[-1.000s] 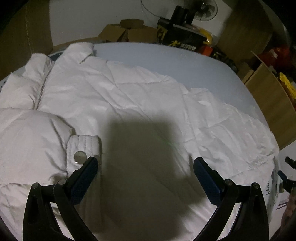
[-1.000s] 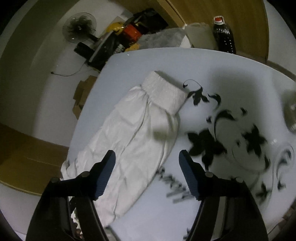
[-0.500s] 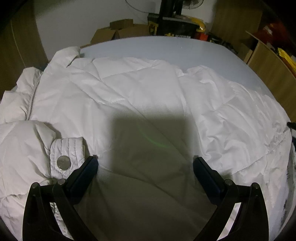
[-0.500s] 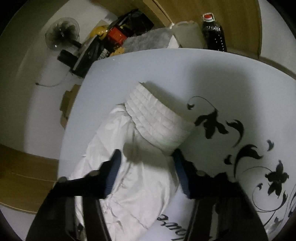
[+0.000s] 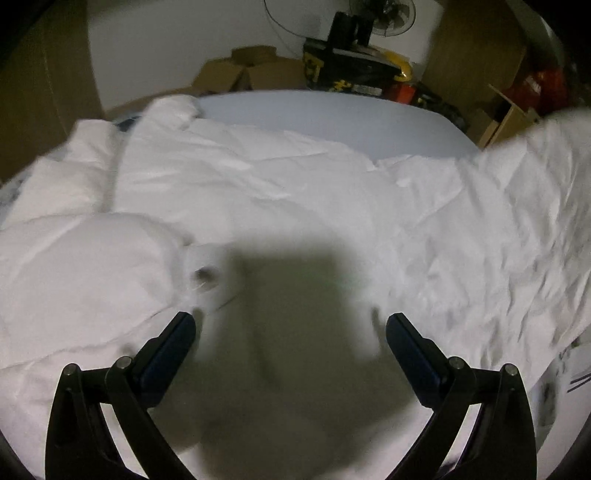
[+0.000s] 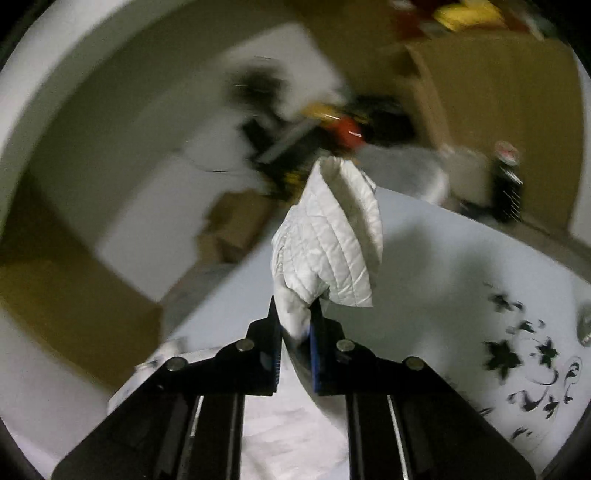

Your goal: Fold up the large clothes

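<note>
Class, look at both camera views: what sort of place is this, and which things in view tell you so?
Probably a lived-in room at home, perhaps used for storage: cardboard boxes on the floor, a standing fan by the wall, and a white jacket spread on a pale table.

One white padded jacket [image 5: 258, 192]; one quilted cuff [image 6: 332, 240] lifted; one snap button [image 5: 202, 274]; two tongs [image 5: 290, 328] [image 6: 295, 325]; one fan [image 5: 384, 14]; one dark bottle [image 6: 508, 181]; several cardboard boxes [image 5: 236, 72].

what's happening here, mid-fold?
Yes. A person with two handheld grippers is folding a white puffer jacket spread on a pale table. The right gripper has just closed on the quilted sleeve cuff and holds it raised above the table. The left gripper hangs open over the jacket body, gripping nothing.
</note>
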`<action>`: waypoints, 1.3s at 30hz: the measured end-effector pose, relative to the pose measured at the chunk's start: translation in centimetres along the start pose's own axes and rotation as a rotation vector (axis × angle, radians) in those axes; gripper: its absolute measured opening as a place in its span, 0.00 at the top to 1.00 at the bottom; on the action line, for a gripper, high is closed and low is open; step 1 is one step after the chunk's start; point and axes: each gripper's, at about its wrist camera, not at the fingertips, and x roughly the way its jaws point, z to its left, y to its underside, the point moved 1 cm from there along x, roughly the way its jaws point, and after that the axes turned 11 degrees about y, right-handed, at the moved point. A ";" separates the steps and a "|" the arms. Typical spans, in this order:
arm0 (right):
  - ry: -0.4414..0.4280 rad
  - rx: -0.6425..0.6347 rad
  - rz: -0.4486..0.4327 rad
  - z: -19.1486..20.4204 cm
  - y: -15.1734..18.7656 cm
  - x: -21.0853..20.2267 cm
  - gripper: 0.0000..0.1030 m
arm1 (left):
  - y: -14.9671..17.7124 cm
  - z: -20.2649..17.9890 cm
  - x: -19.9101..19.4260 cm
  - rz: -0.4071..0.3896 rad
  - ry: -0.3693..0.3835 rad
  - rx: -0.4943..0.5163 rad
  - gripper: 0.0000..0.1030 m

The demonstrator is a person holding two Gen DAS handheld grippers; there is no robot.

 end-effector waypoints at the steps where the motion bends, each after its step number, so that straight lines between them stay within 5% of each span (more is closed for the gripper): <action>1: -0.034 -0.026 -0.005 2.1 0.5 -1.1 0.88 | 0.7 0.5 -1.0 -0.001 0.017 -0.010 0.00; 7: -0.206 -0.172 0.079 13.6 5.7 -3.5 0.88 | 6.7 5.9 -9.0 -0.050 0.088 -0.112 0.00; 13: -0.275 -0.336 0.190 24.9 14.8 -2.1 0.88 | 13.8 14.3 -17.0 -0.143 0.110 -0.362 0.00; 17: -0.241 -0.443 0.315 31.2 23.8 2.1 0.88 | 19.7 19.4 -22.2 -0.233 0.090 -0.489 0.00; 23: -0.100 -0.570 0.428 34.2 35.7 9.2 0.88 | 26.1 22.9 -25.7 -0.281 0.068 -0.591 0.00; 26: -0.044 -0.629 0.474 33.8 39.5 10.8 0.74 | 27.5 23.3 -26.4 -0.297 0.088 -0.607 0.00; 28: -0.075 -0.634 0.507 33.6 39.8 10.3 0.52 | 28.1 23.3 -26.8 -0.307 0.101 -0.602 0.00; 31: -0.162 -0.571 0.506 33.2 37.2 7.3 0.40 | 29.1 23.7 -27.9 -0.325 0.123 -0.601 0.00; 35: -0.222 -0.501 0.308 32.8 32.0 4.1 0.41 | 29.6 24.0 -28.1 -0.350 0.146 -0.623 0.00; 37: -0.173 -0.486 0.255 32.1 30.3 5.1 0.61 | 29.5 23.9 -28.1 -0.357 0.150 -0.630 0.00; 39: -0.106 -0.468 0.290 30.6 29.2 8.3 0.81 | 29.3 23.8 -28.1 -0.352 0.155 -0.630 0.00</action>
